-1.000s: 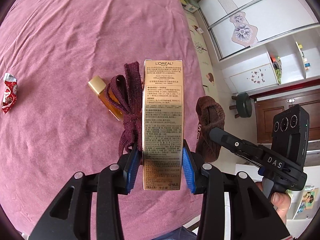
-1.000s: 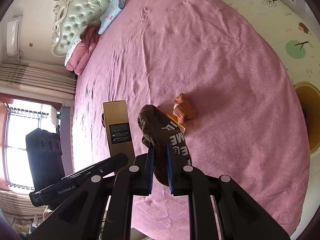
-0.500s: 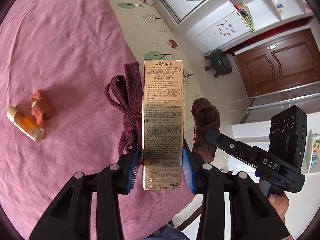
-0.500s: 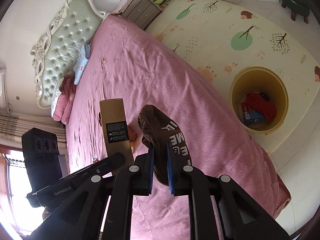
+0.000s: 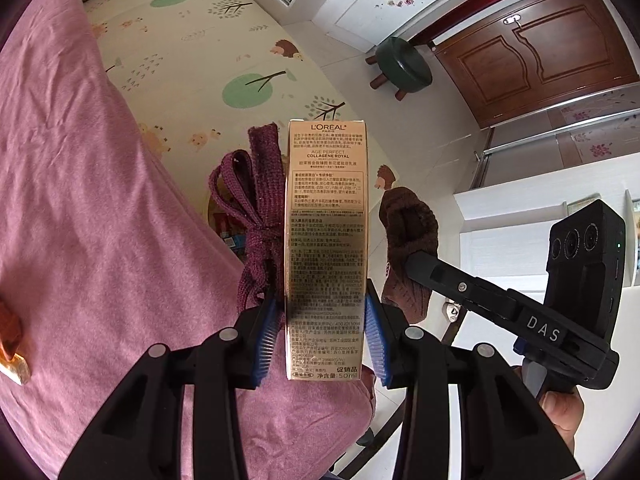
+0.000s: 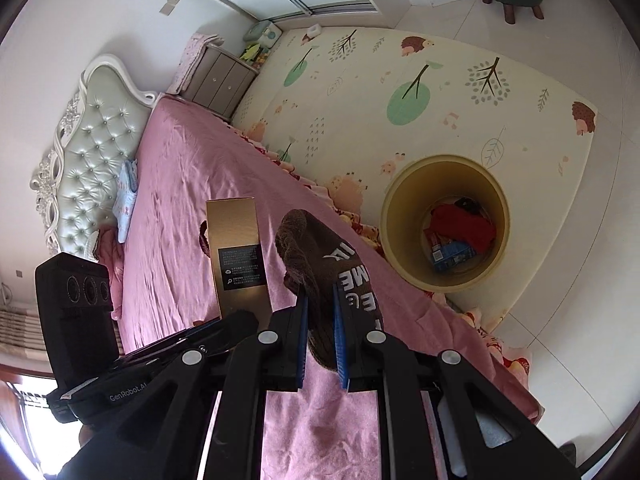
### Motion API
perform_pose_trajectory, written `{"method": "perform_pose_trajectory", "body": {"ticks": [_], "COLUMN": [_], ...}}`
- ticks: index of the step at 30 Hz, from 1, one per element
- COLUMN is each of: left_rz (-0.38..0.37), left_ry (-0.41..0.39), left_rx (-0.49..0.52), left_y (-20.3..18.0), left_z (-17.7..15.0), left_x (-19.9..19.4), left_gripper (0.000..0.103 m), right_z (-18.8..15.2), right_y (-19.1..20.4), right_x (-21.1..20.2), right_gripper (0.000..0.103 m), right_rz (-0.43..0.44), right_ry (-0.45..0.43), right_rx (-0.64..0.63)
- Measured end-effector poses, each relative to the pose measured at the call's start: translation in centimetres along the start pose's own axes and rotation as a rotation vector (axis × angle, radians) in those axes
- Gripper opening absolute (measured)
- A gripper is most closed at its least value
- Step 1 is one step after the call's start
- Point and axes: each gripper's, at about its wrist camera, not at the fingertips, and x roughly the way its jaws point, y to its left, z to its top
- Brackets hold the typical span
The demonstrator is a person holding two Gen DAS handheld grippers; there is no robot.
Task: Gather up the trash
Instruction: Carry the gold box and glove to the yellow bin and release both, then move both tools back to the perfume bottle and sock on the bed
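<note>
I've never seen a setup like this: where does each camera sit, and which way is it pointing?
Left wrist: on the left gripper, looking along its fingers at the L'Oreal box and floor; the person's right hand shows.
Right wrist: on the right gripper, facing the brown sock, bed and yellow bin.
Both show box and sock.

Gold box (image 5: 325,240), maroon ribbon (image 5: 256,204), brown white-lettered sock (image 6: 320,276), pink bedspread (image 6: 192,184), yellow bin (image 6: 444,184), tree-patterned cream mat (image 6: 420,80).

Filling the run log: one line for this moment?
left gripper: shut on gold box | right gripper: shut on brown sock | yellow bin: on floor, beside bed
</note>
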Motion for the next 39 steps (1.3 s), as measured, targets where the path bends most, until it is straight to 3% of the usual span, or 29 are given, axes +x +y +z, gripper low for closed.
{"method": "perform_pose_trajectory", "body": {"ticks": [6,16,17,18,19,20,21,29,39], "left_rz": [0.008,-0.019,-0.015,-0.008,0.005,0.008,0.007,0.040,0.038], "left_ry": [0.040,0.082,0.083,0.082,0.079,0.064,0.059,0.049,0.030], "left_rx": [0.034,0.038,0.038,0.036,0.026,0.013,0.008,0.021,0.004], "left_y": [-0.7,-0.4,-0.5,-0.4,-0.3,0.0,0.2,1.1,1.6], "left_z": [2.6,4.4,4.6,4.7,4.9,5.0,5.1,5.5,5.2], "left_x": [3.4,6.4,6.5,6.6,6.6,6.4,6.3,5.6,3.8], "left_gripper": [0.040,0.041,0.050,0.079,0.093,0.096,0.096,0.095,0.095], "right_z": [2.0,3.3,3.4,3.5,3.6,3.8,3.8,4.6,4.1], "right_y": [-2.6,-3.3,-3.4,-3.4,-3.6,-3.9,-4.0,-4.1,-1.3], "right_x": [0.7,1.8,1.9,1.9,1.8,1.6,1.3,1.0,2.1], "right_gripper": [0.012,0.012,0.014,0.017,0.022,0.039,0.046,0.045,0.045], "right_rz": [-0.009,-0.021,-0.018,-0.022,-0.024,-0.031,-0.040,-0.046,-0.024], "right_ry": [-0.027,-0.027,-0.029,-0.034,-0.041,-0.054,-0.071,-0.081,-0.047], "right_rx": [0.060,0.073,0.079,0.088,0.103,0.120,0.132,0.141,0.102]}}
